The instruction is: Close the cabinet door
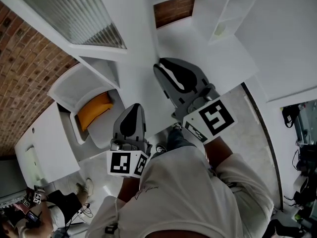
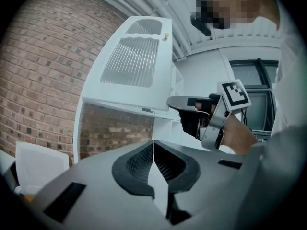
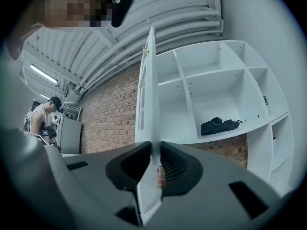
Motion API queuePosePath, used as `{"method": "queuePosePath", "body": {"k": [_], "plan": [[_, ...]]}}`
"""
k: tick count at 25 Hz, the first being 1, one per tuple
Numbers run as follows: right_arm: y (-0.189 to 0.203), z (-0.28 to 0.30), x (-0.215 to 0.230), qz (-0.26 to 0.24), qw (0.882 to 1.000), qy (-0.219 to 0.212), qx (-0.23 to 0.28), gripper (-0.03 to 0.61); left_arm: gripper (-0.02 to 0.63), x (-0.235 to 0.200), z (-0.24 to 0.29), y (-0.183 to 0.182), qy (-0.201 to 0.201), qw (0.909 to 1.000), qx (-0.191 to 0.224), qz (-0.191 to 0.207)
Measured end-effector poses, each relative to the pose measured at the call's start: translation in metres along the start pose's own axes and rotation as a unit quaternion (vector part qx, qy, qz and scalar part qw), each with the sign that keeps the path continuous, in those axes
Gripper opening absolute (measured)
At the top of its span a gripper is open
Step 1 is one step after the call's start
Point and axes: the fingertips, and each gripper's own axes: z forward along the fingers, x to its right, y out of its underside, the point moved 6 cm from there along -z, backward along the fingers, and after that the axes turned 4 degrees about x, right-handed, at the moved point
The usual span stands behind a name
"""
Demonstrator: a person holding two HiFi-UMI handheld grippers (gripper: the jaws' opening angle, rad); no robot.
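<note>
Clamping the thin edge of the white cabinet door (image 3: 147, 99), low in the middle of its own view, the right gripper (image 3: 154, 152) presses ribbed black pads onto smooth painted board. The left gripper (image 2: 153, 150) hangs free, jaws together on nothing. I'd judge only the grasp is made: the door stands wide open, its ribbed glass panel (image 2: 132, 61) at upper left, the boxy matte shelves (image 3: 216, 90) exposed at right, a limp dark bundle (image 3: 218, 125) on one
</note>
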Motion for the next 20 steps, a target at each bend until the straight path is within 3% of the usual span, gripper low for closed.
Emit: {"method": "queuePosePath", "body": {"k": [20], "plan": [[0.005, 0.021, 0.040, 0.014, 0.999, -0.032, 0.004, 0.069, 0.017, -0.008, 0.032, 0.009, -0.004, 0.9998, -0.018, -0.007]]}}
